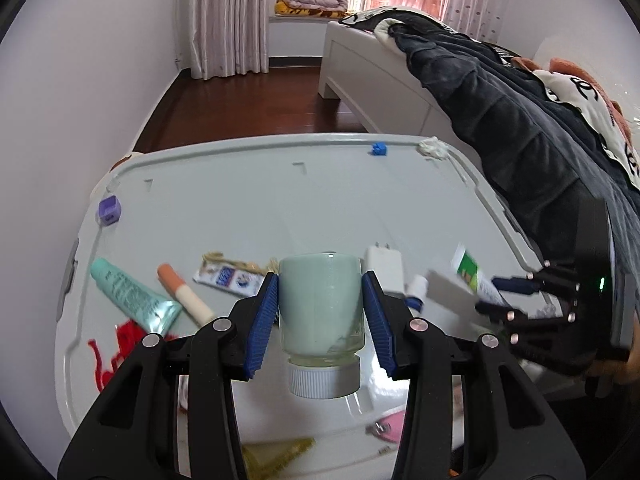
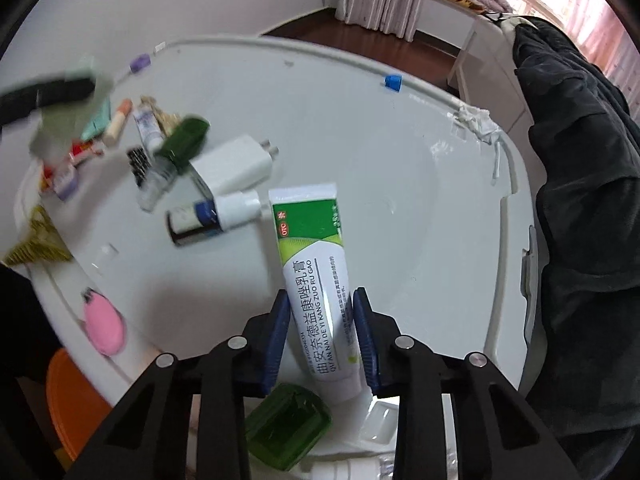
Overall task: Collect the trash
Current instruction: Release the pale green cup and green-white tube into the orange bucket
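My left gripper (image 1: 320,280) is shut on a pale green bottle (image 1: 320,304) with a white ribbed cap, held above the grey-white table (image 1: 280,200) with the cap end toward the camera. In the right wrist view this gripper and its bottle show as a blur at the upper left. My right gripper (image 2: 320,296) has its blue pads against the sides of a green and white ointment tube (image 2: 312,264), which points away over the table. The left wrist view shows the same tube (image 1: 472,276) at the right, in the right gripper (image 1: 492,296).
On the table lie a white charger (image 2: 236,160), a small white and blue bottle (image 2: 216,216), a teal tube (image 1: 132,296), an orange-white stick (image 1: 184,296), a green box (image 2: 288,424) and a pink clipper (image 2: 103,328). A bed with a dark blanket (image 1: 500,100) borders the right side.
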